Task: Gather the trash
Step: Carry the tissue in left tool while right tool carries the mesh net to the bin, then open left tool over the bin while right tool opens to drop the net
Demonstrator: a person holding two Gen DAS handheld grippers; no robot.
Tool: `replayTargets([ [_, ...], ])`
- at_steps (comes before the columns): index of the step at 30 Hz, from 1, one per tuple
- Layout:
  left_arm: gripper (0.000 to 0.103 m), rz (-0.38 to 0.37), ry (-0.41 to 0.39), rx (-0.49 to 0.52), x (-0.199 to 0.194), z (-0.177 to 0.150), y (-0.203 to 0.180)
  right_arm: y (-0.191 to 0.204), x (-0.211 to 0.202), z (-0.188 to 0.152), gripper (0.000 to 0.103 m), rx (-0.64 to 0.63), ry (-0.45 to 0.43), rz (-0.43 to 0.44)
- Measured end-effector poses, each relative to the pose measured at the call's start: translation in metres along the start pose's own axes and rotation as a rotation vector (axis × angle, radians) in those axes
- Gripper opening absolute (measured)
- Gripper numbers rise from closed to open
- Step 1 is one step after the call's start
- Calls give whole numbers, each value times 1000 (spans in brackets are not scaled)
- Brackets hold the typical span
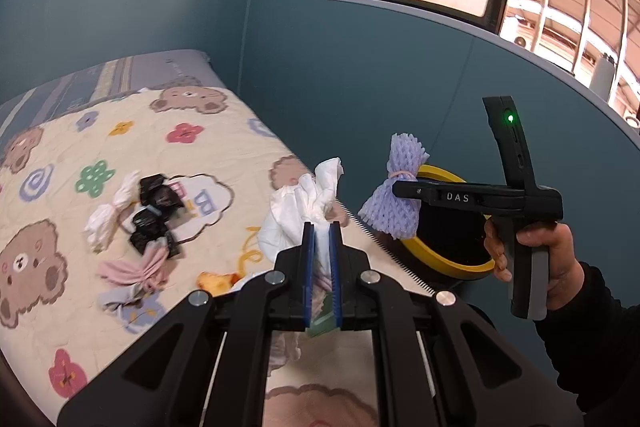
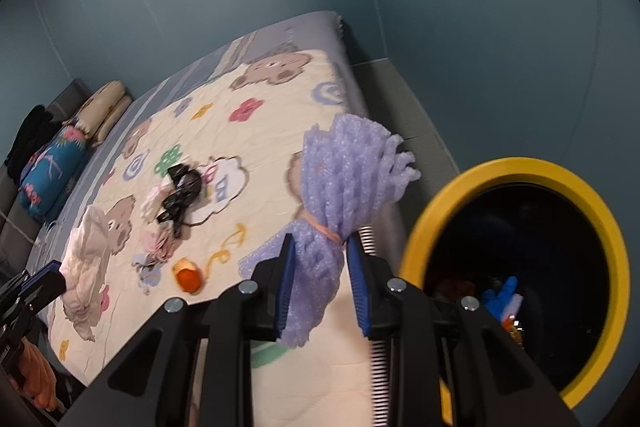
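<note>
Purple foam net (image 2: 340, 187) in right gripper (image 2: 322, 283) beside yellow-rimmed bin (image 2: 516, 169) holding trash.

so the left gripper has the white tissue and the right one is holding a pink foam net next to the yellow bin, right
Not quite: the foam net is purple, not pink; only the band around it is pinkish, as the right wrist view shows. The rest holds: the left gripper grips the white tissue, and the right gripper holds the net beside the yellow bin.

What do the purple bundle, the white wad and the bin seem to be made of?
Purple bundle: soft foam netting, matte; open mesh cells, pinched by a pink band. White wad: thin tissue or paper, possibly plastic film; crumpled, limp folds. Bin: probably hard plastic; smooth yellow rim, dark inside.
</note>
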State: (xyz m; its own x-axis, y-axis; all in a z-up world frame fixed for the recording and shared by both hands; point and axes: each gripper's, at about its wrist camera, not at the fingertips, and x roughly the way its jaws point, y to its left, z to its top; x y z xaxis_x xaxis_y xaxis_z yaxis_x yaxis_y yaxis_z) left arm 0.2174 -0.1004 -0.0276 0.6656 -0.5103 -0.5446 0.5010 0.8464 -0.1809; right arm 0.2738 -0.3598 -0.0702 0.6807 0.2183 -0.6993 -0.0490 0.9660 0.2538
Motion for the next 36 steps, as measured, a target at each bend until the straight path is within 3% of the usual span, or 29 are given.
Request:
replayTargets([
  [20, 7, -99, 87, 160, 90, 20, -90, -108, -55, 1, 25, 129, -134, -205],
  [36, 7, -176, 197, 141, 192, 24, -137, -151, -64, 13, 25, 164, -201, -354],
])
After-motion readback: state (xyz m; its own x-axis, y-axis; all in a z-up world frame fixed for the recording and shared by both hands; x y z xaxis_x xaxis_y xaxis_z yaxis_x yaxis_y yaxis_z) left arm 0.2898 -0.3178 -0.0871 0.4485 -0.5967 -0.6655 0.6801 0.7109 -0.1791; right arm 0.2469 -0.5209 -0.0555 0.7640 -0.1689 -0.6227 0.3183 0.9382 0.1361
